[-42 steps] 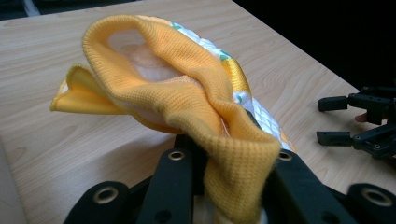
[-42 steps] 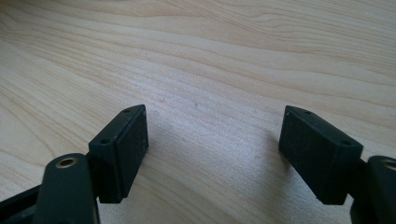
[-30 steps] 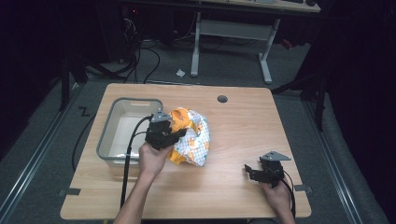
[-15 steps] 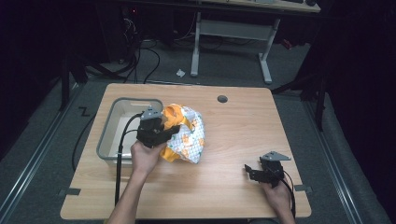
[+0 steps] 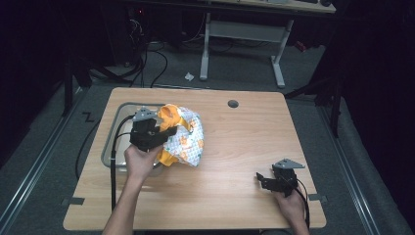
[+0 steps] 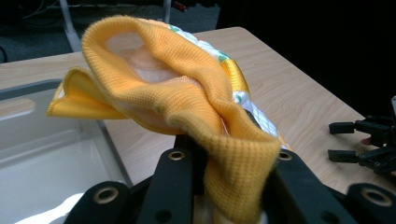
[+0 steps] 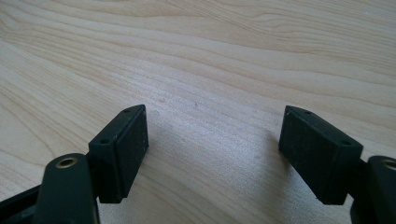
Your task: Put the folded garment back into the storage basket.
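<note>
Seen from the high view, a person's left gripper (image 5: 155, 131) has carried a bunched garment (image 5: 183, 134) leftward across the wooden worktop (image 5: 230, 196) since a second ago. The cloth now hangs partly over the right rim of a clear plastic bin (image 5: 113, 147) at the left centre of the frame, where earlier it lay further toward the middle of the worktop. This suggests the garment is being brought to the bin and is close to going in, though none of it rests inside yet.

In the left gripper view, the jaws are clenched on a fold of the garment (image 6: 187, 93), which rises as a thick loop above them at the frame's centre. The fabric is soft ribbed knit in warm orange-yellow, with a paler lining inside the loop and a white printed panel with small orange and green marks behind it. The bin's pale interior (image 6: 46, 158) sits at lower left.

The right gripper (image 5: 268, 180) rests at the lower right of the high view. Its jaws stand released and wide apart over bare wood in the right gripper view (image 7: 212, 144), grasping nothing.
</note>
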Demonstrator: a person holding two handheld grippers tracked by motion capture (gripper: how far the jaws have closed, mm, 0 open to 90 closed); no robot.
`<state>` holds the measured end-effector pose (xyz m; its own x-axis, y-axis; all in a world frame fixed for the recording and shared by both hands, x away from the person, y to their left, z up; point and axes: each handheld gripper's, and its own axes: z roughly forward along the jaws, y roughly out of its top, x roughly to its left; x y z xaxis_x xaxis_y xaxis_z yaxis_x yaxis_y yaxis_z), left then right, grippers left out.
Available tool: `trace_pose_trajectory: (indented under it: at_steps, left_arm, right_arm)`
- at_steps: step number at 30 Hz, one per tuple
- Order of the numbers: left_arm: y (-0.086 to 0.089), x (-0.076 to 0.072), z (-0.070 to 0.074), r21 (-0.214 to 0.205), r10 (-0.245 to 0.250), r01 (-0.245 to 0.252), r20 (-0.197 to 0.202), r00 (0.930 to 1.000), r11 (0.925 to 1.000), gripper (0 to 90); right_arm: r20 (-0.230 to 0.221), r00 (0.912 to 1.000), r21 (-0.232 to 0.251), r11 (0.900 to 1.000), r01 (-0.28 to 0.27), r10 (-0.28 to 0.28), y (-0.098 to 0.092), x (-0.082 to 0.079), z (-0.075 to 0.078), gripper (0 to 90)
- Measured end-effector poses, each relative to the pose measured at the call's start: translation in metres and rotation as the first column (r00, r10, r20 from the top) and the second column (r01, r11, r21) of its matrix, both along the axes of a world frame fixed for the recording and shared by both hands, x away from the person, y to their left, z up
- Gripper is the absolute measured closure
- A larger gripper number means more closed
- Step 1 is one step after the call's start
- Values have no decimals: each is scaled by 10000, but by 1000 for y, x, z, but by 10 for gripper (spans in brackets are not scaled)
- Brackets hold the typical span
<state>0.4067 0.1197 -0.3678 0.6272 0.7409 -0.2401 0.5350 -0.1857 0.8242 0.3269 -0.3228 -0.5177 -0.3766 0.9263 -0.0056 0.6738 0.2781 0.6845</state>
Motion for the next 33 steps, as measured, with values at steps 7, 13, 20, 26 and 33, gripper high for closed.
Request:
trace_pose_trajectory:
  at_steps: [7,13,20,26,33]
  left_arm:
    - [13,1,5,15,206,-206,107,9997,9998,786]
    - [23,1,6,41,254,-254,37,9997,9997,786]
    - [34,4,6,16,492,-493,31,9988,9988,785]
    - [44,6,4,-16,664,-664,-60,9978,9978,783]
    - [52,9,4,-4,894,-894,-71,9960,9960,783]
  right_arm:
    - [4,10000,-4,10000,-3,3,0,0,0,243]
    - [7,10000,-7,10000,-7,7,0,0,0,243]
    - [9,10000,-7,10000,-7,7,0,0,0,243]
    - [6,10000,-5,10000,-3,3,0,0,0,244]
    - [5,10000,-3,10000,1,-1,0,0,0,244]
